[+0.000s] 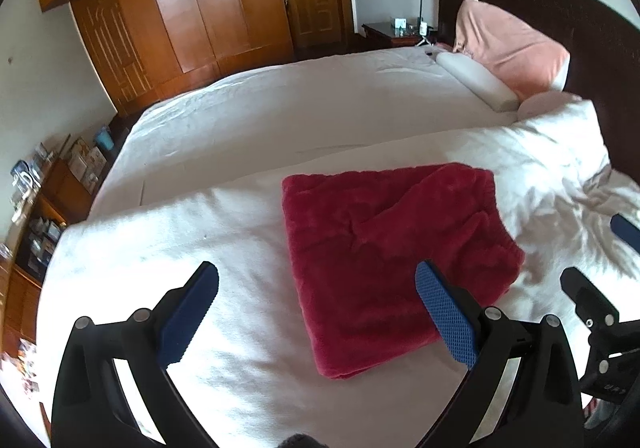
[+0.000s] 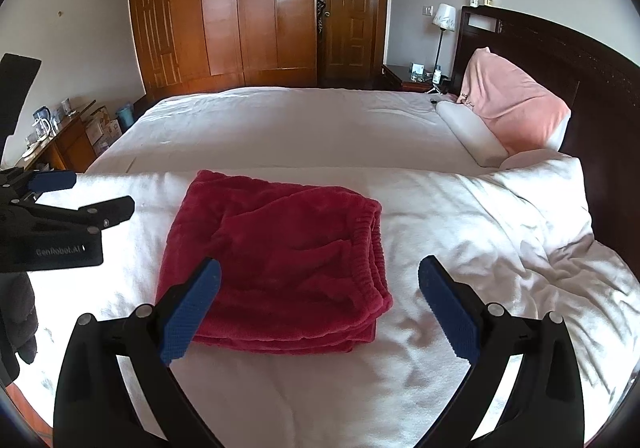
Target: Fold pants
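While both fingers spread, folded pants (image 2: 276, 264) lie beyond.

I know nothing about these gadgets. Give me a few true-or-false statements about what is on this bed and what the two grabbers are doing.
1. The red pants lie folded into a compact bundle on the white duvet. True.
2. The left gripper is clamped on the pants. False: its jaws are wide apart and hold nothing.
3. The right gripper is open. True.
4. The pink pillow lies flat on top of the pants. False: it leans against the dark headboard, far from them.
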`<state>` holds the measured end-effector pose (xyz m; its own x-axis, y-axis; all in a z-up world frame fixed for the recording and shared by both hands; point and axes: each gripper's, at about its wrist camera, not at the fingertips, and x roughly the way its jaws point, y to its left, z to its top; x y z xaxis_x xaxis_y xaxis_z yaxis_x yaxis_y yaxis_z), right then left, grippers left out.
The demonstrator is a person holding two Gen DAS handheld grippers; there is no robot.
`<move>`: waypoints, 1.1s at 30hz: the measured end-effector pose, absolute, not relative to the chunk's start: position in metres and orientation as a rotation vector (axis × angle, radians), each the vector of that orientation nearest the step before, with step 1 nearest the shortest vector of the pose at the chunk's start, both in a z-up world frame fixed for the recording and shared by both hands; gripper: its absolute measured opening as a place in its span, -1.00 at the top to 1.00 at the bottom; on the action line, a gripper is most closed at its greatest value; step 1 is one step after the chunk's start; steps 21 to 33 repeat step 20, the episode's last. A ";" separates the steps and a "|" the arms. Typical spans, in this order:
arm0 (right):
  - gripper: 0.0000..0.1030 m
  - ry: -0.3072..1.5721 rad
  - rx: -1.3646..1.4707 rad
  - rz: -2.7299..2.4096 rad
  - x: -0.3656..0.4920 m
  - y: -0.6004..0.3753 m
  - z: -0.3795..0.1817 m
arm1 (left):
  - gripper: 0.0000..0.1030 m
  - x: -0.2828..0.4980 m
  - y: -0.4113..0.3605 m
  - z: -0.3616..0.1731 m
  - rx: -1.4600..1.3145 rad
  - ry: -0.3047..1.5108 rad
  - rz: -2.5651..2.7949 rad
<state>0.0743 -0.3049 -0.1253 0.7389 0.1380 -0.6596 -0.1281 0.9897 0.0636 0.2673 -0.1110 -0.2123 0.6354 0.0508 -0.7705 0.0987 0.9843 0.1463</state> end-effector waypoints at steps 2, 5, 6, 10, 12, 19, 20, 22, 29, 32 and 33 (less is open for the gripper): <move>-0.95 0.728 0.012 0.143 0.075 -0.306 -0.127 | -0.90 0.267 -0.115 -0.215 0.195 0.888 -0.043; -0.95 0.736 0.011 0.138 0.077 -0.310 -0.132 | -0.90 0.266 -0.118 -0.217 0.194 0.873 -0.069; -0.95 0.739 0.011 0.137 0.077 -0.312 -0.133 | -0.90 0.265 -0.119 -0.217 0.194 0.863 -0.072; -0.95 0.753 0.019 0.131 0.079 -0.317 -0.139 | -0.90 0.266 -0.123 -0.218 0.205 0.859 -0.077; -0.95 0.758 0.022 0.131 0.080 -0.319 -0.141 | -0.90 0.267 -0.124 -0.218 0.208 0.861 -0.085; -0.95 0.776 0.023 0.145 0.086 -0.325 -0.149 | -0.90 0.271 -0.130 -0.226 0.201 0.894 -0.079; -0.95 0.776 0.023 0.145 0.086 -0.325 -0.149 | -0.90 0.272 -0.131 -0.228 0.202 0.901 -0.073; -0.95 0.776 0.023 0.145 0.086 -0.325 -0.149 | -0.90 0.272 -0.131 -0.228 0.202 0.901 -0.073; -0.95 0.776 0.023 0.145 0.086 -0.325 -0.149 | -0.90 0.272 -0.131 -0.228 0.202 0.901 -0.073; -0.95 0.776 0.023 0.145 0.086 -0.325 -0.149 | -0.90 0.272 -0.131 -0.228 0.202 0.901 -0.073; -0.95 0.776 0.023 0.145 0.086 -0.325 -0.149 | -0.90 0.272 -0.131 -0.228 0.202 0.901 -0.073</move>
